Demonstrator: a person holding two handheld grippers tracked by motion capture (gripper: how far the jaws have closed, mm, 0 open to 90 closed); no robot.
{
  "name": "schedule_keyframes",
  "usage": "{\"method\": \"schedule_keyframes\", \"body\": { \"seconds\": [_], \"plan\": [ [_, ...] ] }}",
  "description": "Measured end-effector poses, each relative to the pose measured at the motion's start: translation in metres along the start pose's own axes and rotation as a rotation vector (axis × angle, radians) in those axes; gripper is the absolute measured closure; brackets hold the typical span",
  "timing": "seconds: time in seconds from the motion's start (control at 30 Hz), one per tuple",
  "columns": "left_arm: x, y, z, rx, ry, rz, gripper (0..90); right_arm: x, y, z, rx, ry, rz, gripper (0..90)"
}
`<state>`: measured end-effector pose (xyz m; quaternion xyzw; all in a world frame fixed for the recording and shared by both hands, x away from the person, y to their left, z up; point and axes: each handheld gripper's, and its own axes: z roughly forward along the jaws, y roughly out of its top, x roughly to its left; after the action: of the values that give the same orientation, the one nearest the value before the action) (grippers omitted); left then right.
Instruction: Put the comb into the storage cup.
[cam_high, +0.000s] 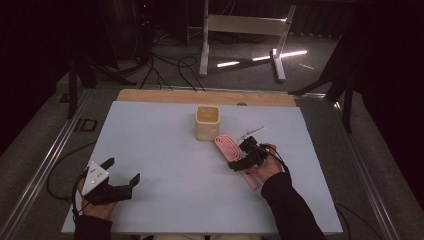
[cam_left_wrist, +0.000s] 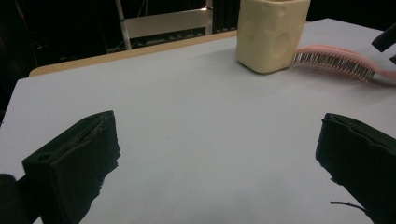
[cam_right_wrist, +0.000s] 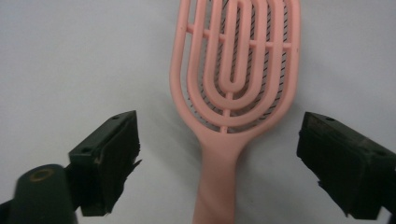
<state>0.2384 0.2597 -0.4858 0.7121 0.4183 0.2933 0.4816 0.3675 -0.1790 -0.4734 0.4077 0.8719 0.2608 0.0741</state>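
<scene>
A pink hairbrush (cam_right_wrist: 236, 70) lies bristles down on the white table (cam_high: 160, 150), its head close to a cream cup (cam_high: 207, 122). My right gripper (cam_right_wrist: 219, 163) hovers open over the brush, one jaw on each side of the neck where the head meets the handle, touching neither side. In the high view the right gripper (cam_high: 241, 154) covers the brush's (cam_high: 226, 145) middle. My left gripper (cam_high: 123, 171) rests open and empty near the table's front left. Its own view shows the cup (cam_left_wrist: 271, 35) and the brush (cam_left_wrist: 336, 60) far ahead.
The table's wooden back edge (cam_high: 205, 96) lies behind the cup. Beyond it, on the dark floor, are a white stand (cam_high: 240, 30) and loose cables (cam_high: 175, 67). A metal rail (cam_high: 45, 160) runs along the table's left.
</scene>
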Motion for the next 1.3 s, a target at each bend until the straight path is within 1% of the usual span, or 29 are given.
{"method": "schedule_keyframes", "body": {
  "seconds": [0.07, 0.1, 0.17, 0.23, 0.27, 0.4, 0.47, 0.5, 0.67, 0.7, 0.77, 0.8, 0.87, 0.9, 0.93, 0.97, 1.07, 1.1, 1.13, 1.17, 1.23, 1.27, 1.3],
  "plan": [
    [0.000, 0.000, 0.000, 0.000, 0.000, 0.001, 0.1, 0.000, 0.000, 0.001, 0.002, 0.002, 0.004, 14.0],
    [0.000, 0.000, 0.000, 0.000, 0.000, 0.000, 0.2, 0.000, 0.000, 0.003, 0.017, 0.005, -0.003, 15.8],
    [0.000, 0.000, 0.000, 0.000, 0.000, 0.000, 0.1, 0.001, 0.000, 0.004, 0.022, 0.007, -0.004, 16.6],
    [0.000, 0.000, 0.000, 0.001, 0.000, 0.001, 0.1, 0.000, -0.001, 0.007, 0.044, 0.010, -0.007, 20.0],
    [0.000, 0.000, 0.000, 0.000, 0.000, 0.000, 0.1, 0.001, -0.001, 0.008, 0.053, 0.008, 0.006, 21.5],
    [0.000, 0.000, 0.000, 0.000, 0.000, 0.001, 0.1, -0.001, -0.002, 0.013, 0.082, 0.010, 0.009, 27.6],
    [0.000, 0.000, 0.000, 0.000, 0.000, 0.001, 0.1, -0.001, -0.002, 0.014, 0.084, 0.004, 0.010, 28.8],
    [0.000, 0.000, 0.000, 0.000, 0.000, 0.000, 0.1, -0.002, -0.002, 0.014, 0.085, -0.003, 0.020, 32.1],
    [0.000, 0.000, 0.000, 0.001, 0.000, 0.001, 0.1, -0.006, -0.003, 0.013, 0.091, 0.005, 0.030, 37.8],
    [0.000, 0.000, 0.000, 0.001, -0.001, 0.002, 0.1, -0.007, -0.005, 0.014, 0.095, 0.011, 0.040, 39.8],
    [0.000, 0.000, 0.000, 0.002, 0.000, 0.001, 0.1, -0.007, -0.006, 0.017, 0.102, 0.016, 0.043, 42.6],
    [0.000, 0.000, 0.000, 0.002, 0.000, 0.000, 0.1, -0.007, -0.006, 0.017, 0.102, 0.016, 0.043, 42.6],
    [0.000, 0.000, 0.000, 0.002, -0.001, 0.000, 0.2, -0.007, -0.006, 0.019, 0.114, 0.024, 0.046, 46.3],
    [0.000, 0.000, 0.000, 0.001, -0.001, 0.000, 0.1, -0.006, -0.005, 0.022, 0.128, 0.031, 0.048, 51.7],
    [0.000, 0.000, 0.000, 0.001, -0.001, 0.000, 0.1, -0.006, -0.005, 0.023, 0.131, 0.038, 0.047, 54.0],
    [0.000, 0.000, 0.000, 0.002, 0.000, 0.000, 0.1, -0.005, -0.005, 0.023, 0.133, 0.028, 0.042, 55.4],
    [0.000, 0.000, 0.000, 0.002, -0.001, 0.000, 0.2, -0.004, -0.005, 0.024, 0.136, 0.025, 0.043, 55.6],
    [0.000, 0.000, 0.000, 0.004, -0.001, 0.001, 0.2, -0.003, -0.005, 0.024, 0.138, 0.021, 0.035, 56.1],
    [-0.001, 0.000, 0.000, 0.003, -0.001, 0.002, 0.1, -0.001, -0.004, 0.024, 0.143, 0.002, 0.023, 56.7],
    [-0.001, 0.000, 0.000, 0.004, -0.002, 0.003, 0.1, 0.000, -0.004, 0.024, 0.145, -0.006, 0.018, 57.1],
    [-0.001, 0.000, 0.000, 0.004, -0.002, 0.003, 0.1, 0.004, -0.004, 0.025, 0.152, -0.034, -0.007, 58.0],
    [-0.001, 0.000, 0.000, 0.004, -0.002, 0.003, 0.1, 0.004, -0.004, 0.025, 0.152, -0.034, -0.007, 58.0],
    [0.000, 0.000, 0.000, 0.002, -0.001, 0.001, 0.2, 0.010, -0.003, 0.026, 0.173, -0.077, -0.040, 58.3]
  ]
}}
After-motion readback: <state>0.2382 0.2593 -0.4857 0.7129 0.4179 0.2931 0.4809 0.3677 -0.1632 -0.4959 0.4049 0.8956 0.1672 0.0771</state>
